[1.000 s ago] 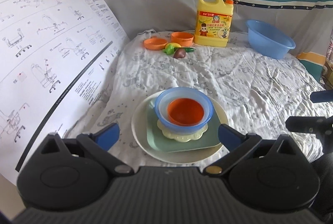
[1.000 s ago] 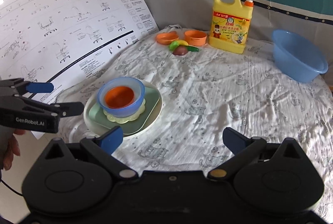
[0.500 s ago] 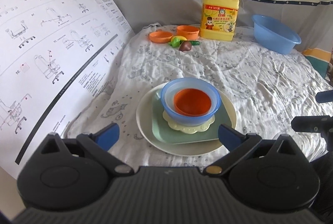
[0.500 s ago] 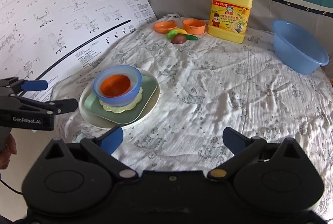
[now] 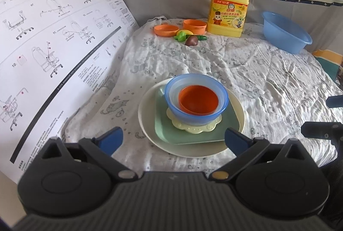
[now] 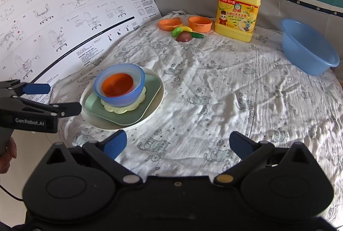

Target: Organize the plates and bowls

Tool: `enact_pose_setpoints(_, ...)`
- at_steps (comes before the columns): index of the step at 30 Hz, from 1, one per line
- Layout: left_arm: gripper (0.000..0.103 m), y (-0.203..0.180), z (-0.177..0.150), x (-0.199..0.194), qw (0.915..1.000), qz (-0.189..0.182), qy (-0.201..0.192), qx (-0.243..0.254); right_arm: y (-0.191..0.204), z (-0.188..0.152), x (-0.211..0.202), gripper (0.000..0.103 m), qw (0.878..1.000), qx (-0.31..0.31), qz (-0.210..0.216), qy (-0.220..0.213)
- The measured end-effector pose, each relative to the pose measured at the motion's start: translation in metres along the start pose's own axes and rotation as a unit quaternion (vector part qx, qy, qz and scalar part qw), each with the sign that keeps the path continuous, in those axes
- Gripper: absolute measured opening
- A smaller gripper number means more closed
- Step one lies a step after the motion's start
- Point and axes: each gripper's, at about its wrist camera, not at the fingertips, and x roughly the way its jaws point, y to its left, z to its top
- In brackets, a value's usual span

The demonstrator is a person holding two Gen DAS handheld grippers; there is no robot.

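A white cat-print cloth [image 6: 225,89] is covering the table. Three plates and two nested bowls are sitting in one stack [image 6: 122,93]. Left gripper [image 5: 173,138] and right gripper [image 6: 178,143] are hovering spread wide, grasping nothing.

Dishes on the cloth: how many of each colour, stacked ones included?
Orange: 3, bowl in stack, far dish, far bowl
Blue: 2, stacked bowl, basin
Green: 1, square plate
Cream: 2, round plate, scalloped plate
Total: 8

orange bowl [image 5: 198,100] nested in blue bowl [image 5: 193,117], stacked plates [image 5: 150,123]
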Motion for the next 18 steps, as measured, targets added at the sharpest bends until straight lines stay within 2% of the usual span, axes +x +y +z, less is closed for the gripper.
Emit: enact_pose_setpoints(18, 0.103, -0.0035, -0.0017, 0.0035, 1.0000, -0.001, 0.004, 0.006, -0.0003, -0.0008, 0.0036, 0.103, 1.000, -0.006, 0.000, 0.009)
